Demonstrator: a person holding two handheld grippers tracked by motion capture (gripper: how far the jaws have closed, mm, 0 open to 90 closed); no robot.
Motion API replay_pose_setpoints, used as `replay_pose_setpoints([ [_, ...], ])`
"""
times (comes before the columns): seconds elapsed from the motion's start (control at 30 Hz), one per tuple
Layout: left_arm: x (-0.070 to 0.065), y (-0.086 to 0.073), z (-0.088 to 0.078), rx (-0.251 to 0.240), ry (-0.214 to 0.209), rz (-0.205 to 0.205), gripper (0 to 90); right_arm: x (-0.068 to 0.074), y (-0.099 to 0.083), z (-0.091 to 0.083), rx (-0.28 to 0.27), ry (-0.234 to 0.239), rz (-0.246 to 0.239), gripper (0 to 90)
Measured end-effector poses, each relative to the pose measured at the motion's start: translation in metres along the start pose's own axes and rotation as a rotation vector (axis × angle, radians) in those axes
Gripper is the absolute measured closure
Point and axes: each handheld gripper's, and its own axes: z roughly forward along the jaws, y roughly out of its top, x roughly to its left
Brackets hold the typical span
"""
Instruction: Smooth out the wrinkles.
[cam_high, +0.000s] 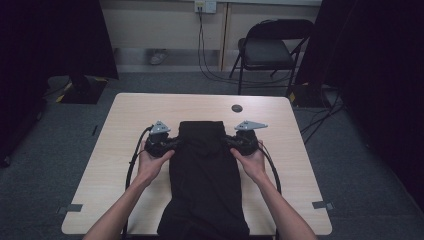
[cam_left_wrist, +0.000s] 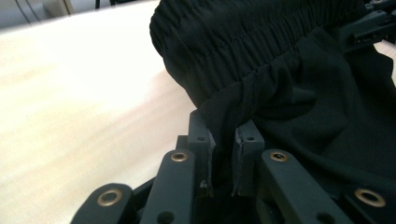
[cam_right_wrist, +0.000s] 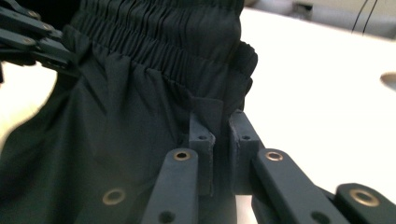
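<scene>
a dim room with grey carpet, dark curtains at both sides and a black folding chair (cam_high: 270, 47) beyond the far edge of a pale wood-grain table (cam_high: 125, 117) with rounded corners. a small dark round disc (cam_high: 237, 108) sits on the tabletop just beyond the far right corner of the garment.

on the middle of the table lies a black garment (cam_high: 205, 180), thin matte woven cloth with a gathered, ribbed elastic waistband (cam_left_wrist: 243, 42) at its far end; the cloth runs from there toward the person and hangs over the near edge of the table. it lies in a long, roughly rectangular shape with soft folds.

the left gripper (cam_high: 172, 144) meets the garment's left edge just below the waistband, and its black jaws are pressed in on a fold of the cloth there, fabric caught between the two flat pads (cam_left_wrist: 205, 144). the right gripper (cam_high: 231, 141) meets the garment's right edge at the same height, its jaws likewise pinching the cloth right under the gathered band. each gripper carries a grey three-cornered plate, and a black cable (cam_high: 132, 160) loops from the left one across the table, left of the garment.
</scene>
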Motion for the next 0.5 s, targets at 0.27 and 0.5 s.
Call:
replay_pose_setpoints([
  [0.27,0.005,0.046,-0.019,-0.109,0.027,0.033,81.0,-0.001,0.051,-0.019,-0.096,-0.006,-0.054,82.5],
  [0.5,0.011,0.089,-0.029,-0.194,0.076,0.03,81.7,-0.002,0.095,-0.032,-0.16,-0.031,-0.096,82.5],
])
